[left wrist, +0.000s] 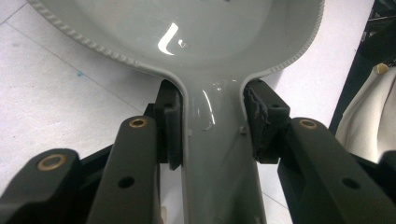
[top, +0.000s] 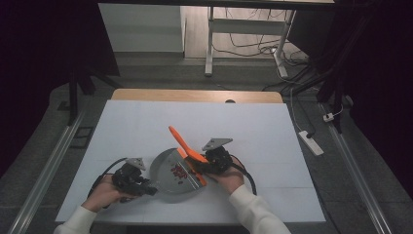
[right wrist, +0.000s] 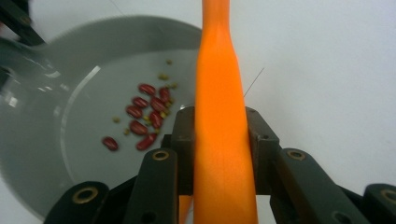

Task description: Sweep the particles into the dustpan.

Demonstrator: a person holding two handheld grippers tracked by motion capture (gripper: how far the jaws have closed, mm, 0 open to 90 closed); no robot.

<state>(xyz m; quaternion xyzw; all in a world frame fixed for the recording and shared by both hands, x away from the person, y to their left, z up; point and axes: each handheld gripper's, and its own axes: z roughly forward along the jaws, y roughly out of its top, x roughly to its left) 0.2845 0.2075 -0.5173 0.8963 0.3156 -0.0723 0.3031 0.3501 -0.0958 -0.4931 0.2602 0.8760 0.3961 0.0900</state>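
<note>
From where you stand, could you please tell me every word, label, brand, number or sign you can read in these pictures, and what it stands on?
None: no readable text in any view.
The grey dustpan is plain, with no label or brand.
The orange brush handle has no print.
The left gripper, the right gripper and the white table cover carry no marks.
</note>
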